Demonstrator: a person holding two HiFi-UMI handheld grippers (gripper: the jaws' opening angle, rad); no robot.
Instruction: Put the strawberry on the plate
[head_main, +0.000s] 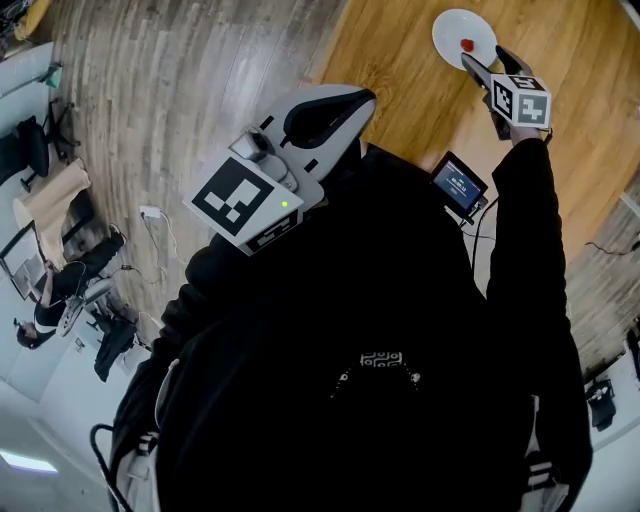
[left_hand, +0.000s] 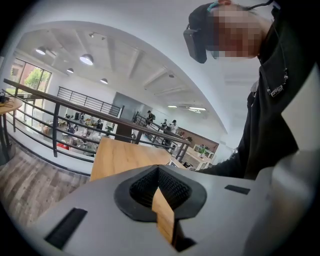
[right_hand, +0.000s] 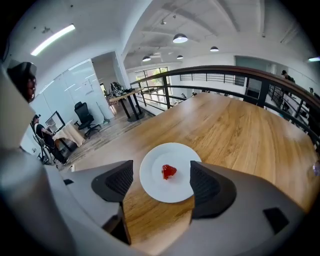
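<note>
In the head view, the white plate (head_main: 455, 25) stands at the far side of the wooden table (head_main: 400, 70), and the red strawberry (head_main: 467, 45) lies on it, a little off the middle. The right gripper (head_main: 485, 60) hangs just beside the plate's near edge and points down toward it. The left gripper (head_main: 350, 105) is held close to the person's chest, well apart from the plate. A small screen (head_main: 459, 184) sits nearer the body. In the left gripper view, the two jaws stand together with only a thin slit of table showing between the pads, and nothing is in them. That gripper looks across the table and takes no part here. In the right gripper view, the jaws stand wide apart and hold nothing. The plate shows through the gap between them, with the strawberry resting on its white surface, and neither pad touches the fruit. Judged from this, the task looks done: the strawberry is on the plate and free of the jaws. At most, the right gripper could be drawn away from the plate.
</note>
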